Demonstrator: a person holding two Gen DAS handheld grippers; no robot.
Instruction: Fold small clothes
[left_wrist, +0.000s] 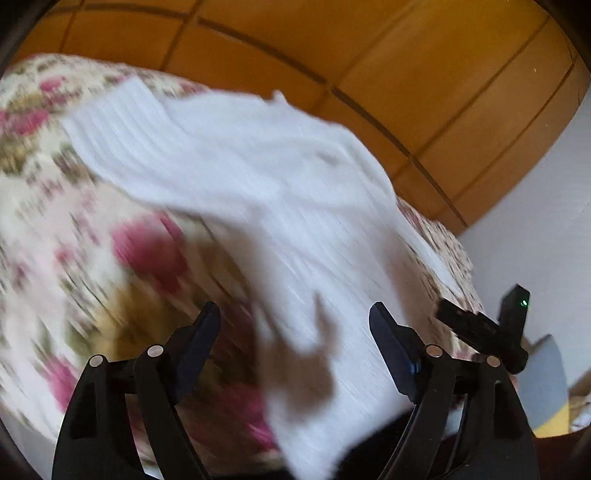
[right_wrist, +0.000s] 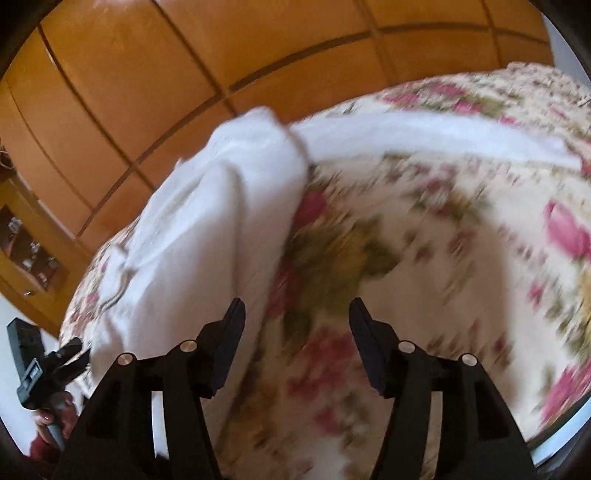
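Note:
A white ribbed garment lies spread on a floral cover, blurred by camera motion. My left gripper hovers over the garment's near edge, open, with its fingers apart and nothing pinched. In the right wrist view the same garment is bunched at the left, with a white strip running off to the right. My right gripper is open above the bare floral cover, just right of the cloth. Each view catches the other gripper at its edge: the right gripper and the left gripper.
Orange-brown wooden panels stand behind the covered surface, which drops off at its right edge toward a white wall. A shelf unit with small items is at the far left. A person's hand holds the left gripper's handle.

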